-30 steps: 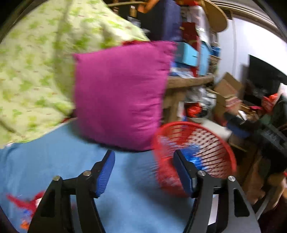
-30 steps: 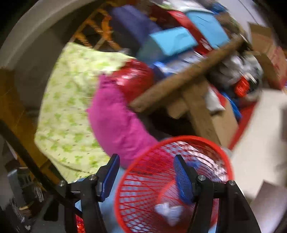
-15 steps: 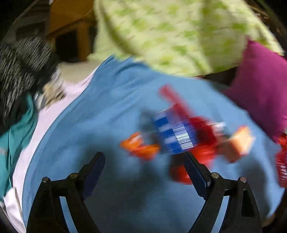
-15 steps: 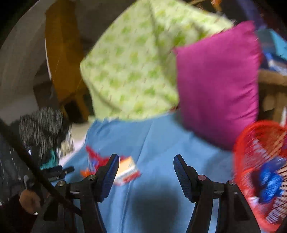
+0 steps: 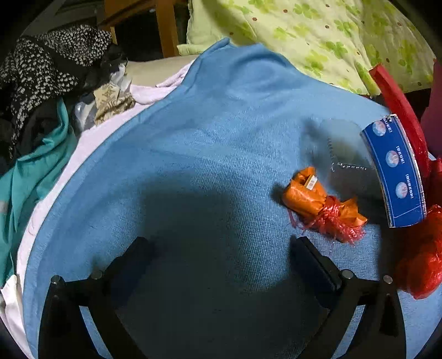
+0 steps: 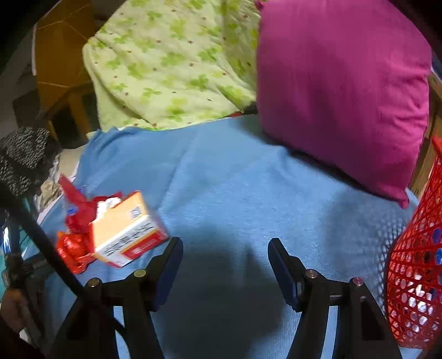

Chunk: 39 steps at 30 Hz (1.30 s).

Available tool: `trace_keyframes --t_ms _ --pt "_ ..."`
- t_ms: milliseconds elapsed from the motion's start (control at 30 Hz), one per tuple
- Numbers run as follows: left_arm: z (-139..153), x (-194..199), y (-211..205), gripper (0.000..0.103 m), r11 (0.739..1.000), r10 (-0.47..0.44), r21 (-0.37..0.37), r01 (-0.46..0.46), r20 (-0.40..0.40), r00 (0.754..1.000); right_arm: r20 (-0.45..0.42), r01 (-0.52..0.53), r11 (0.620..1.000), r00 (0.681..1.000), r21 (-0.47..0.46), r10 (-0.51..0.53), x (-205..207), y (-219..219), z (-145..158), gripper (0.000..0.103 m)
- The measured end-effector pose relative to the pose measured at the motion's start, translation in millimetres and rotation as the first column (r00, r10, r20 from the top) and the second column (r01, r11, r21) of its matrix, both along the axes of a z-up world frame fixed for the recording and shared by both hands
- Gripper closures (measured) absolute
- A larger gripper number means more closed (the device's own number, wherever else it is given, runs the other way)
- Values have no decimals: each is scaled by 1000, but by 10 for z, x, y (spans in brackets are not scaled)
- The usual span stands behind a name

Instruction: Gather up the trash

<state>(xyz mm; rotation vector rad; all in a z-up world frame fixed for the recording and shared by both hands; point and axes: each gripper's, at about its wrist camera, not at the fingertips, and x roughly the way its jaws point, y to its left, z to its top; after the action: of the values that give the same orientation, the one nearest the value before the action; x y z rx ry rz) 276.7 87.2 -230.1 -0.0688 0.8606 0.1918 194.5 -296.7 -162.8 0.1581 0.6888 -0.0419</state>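
Trash lies on a blue blanket. In the left wrist view an orange wrapper tied with red netting lies just beyond my open, empty left gripper, to its right. A blue printed packet and a red plastic bag lie further right. In the right wrist view an orange-and-white carton sits on red wrappers, left of my open, empty right gripper. A red mesh basket stands at the right edge with trash inside.
A magenta pillow leans at the back right, next to a green floral quilt. A pile of dark and teal clothes lies off the blanket's left edge. A wooden frame stands behind.
Both grippers have swung left, away from the red basket and toward the trash on the blanket. The left wrist view has come closer over the orange wrapper. Both stay open.
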Motion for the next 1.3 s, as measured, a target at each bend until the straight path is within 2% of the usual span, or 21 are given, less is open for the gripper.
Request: trace_keyframes --t_ms 100,233,400,500,600,700,767,967,1067,1300 --pt "-14 -30 11 0 1000 -1 -6 1 0 1000 2 55 998 998 -2 -55 53 -106 -53 35" --pt "-11 -13 21 0 1000 -1 -6 1 -1 1000 10 77 997 997 -3 -77 80 -188 -131 33" --pt "-11 12 37 0 1000 -1 -4 1 -2 1000 49 43 999 998 -6 -43 89 -123 -231 33" --pt "-9 7 29 0 1000 0 -4 0 -2 1000 23 21 999 1000 -28 -21 147 -46 -320 33" --pt "-6 4 28 0 1000 0 -5 0 -2 1000 4 26 1000 1000 -11 -25 176 -74 -368 33" --pt "-8 4 28 0 1000 0 -5 0 -2 1000 -53 43 999 998 20 -42 257 -137 -454 29" --pt "-11 4 28 0 1000 0 -4 0 -2 1000 -49 36 999 998 17 -35 262 -122 -451 25" --pt "-19 5 28 0 1000 -2 -5 2 -1 1000 -113 -4 993 994 -118 -9 375 101 -503 10" --pt "-18 5 29 0 1000 -2 -5 2 -1 1000 -131 1 990 991 -142 -20 397 120 -518 4" --pt "-18 5 31 0 1000 -3 -5 3 0 1000 -137 8 990 990 -139 -27 393 105 -514 4"
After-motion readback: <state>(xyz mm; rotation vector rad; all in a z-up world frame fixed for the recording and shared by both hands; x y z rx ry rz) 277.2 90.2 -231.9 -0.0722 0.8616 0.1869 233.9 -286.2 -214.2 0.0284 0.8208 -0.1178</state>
